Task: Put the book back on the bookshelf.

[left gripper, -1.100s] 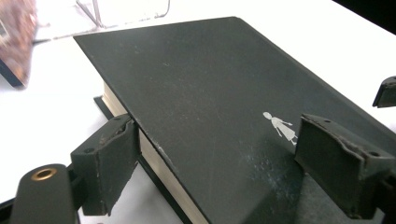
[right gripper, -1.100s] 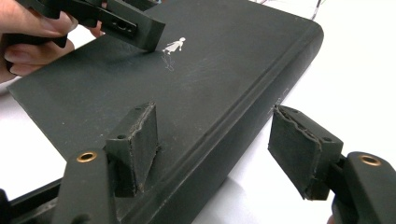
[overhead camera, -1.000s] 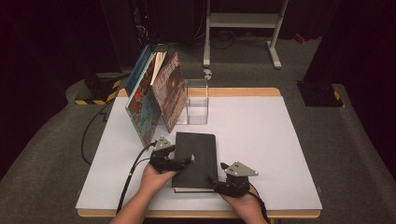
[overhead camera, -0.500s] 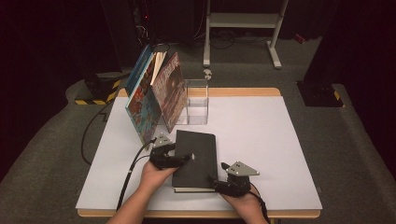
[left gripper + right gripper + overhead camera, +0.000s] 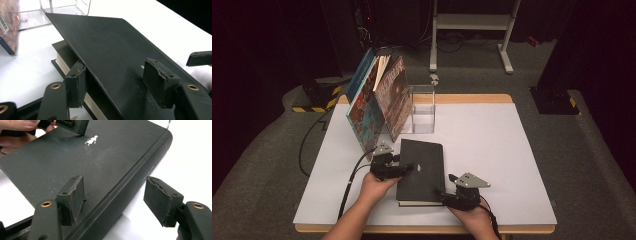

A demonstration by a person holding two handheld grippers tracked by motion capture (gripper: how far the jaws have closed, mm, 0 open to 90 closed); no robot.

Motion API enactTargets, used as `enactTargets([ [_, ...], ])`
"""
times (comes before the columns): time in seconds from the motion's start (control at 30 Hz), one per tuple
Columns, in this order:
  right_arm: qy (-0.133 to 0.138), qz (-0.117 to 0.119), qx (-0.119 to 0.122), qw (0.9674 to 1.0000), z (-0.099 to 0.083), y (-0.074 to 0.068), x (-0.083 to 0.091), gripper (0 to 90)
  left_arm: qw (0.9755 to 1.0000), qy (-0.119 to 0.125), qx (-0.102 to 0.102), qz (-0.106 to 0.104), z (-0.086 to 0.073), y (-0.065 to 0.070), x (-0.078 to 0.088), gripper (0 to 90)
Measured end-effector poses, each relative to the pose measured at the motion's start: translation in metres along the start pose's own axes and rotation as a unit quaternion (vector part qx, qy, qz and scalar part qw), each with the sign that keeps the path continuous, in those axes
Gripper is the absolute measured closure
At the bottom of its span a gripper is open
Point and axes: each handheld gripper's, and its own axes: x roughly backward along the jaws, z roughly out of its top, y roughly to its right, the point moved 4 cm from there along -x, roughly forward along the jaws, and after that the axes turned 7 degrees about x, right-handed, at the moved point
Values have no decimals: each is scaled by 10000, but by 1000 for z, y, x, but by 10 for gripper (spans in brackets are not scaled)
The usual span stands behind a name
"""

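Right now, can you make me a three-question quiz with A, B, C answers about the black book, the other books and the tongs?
1. Where is the black book?
A. Flat on the white table
B. Inside the clear box
C. On the floor

2. What colour is the little figure on its cover?
A. Red
B. White
C. Yellow

3. What is the book's front cover doing?
A. Torn off
B. Lying closed flat
C. Lifted up at one edge

Answers:
1 A, it lies on the table in front of the clear box.
2 B, the right gripper view shows it white.
3 C, the left tongs straddle the raised cover, with pages showing underneath.
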Motion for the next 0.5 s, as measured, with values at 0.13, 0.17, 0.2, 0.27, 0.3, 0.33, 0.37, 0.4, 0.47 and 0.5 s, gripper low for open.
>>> enactTargets([
  [0.13, -13, 14, -24, 10000, -1, 1, 0, 320, 9999, -38, 97, 21, 1, -1, 1, 400],
  [0.17, -15, 11, -24, 10000, -1, 1, 0, 319, 10000, -67, 62, 23, 1, -2, 2, 401],
  [0.2, -19, 10, -27, 10000, -1, 1, 1, 320, 9999, -80, 59, 36, 1, -2, 2, 402],
  [0.27, -18, 14, -28, 10000, -1, 1, 0, 320, 9999, -102, 23, 56, 1, -3, 3, 401],
  [0.3, -14, 17, -34, 10000, -1, 1, 0, 320, 9999, -105, 3, 59, 1, -3, 4, 401],
  [0.33, -11, 21, -36, 10000, -1, 1, 0, 319, 9999, -105, -15, 70, 1, -3, 4, 401],
  [0.37, -11, 30, -41, 10000, -1, 2, 0, 319, 9999, -103, -29, 73, 1, -3, 5, 402],
  [0.4, -17, 32, -65, 10000, -1, 1, 0, 319, 9999, -104, -40, 80, 1, -3, 5, 403],
  [0.47, -17, 17, -61, 10000, -1, 2, 1, 319, 9998, -141, -77, 101, 0, -4, 6, 405],
  [0.5, -16, 23, -65, 10000, -2, 2, 0, 319, 9998, -138, -68, 110, 0, -4, 6, 407],
])
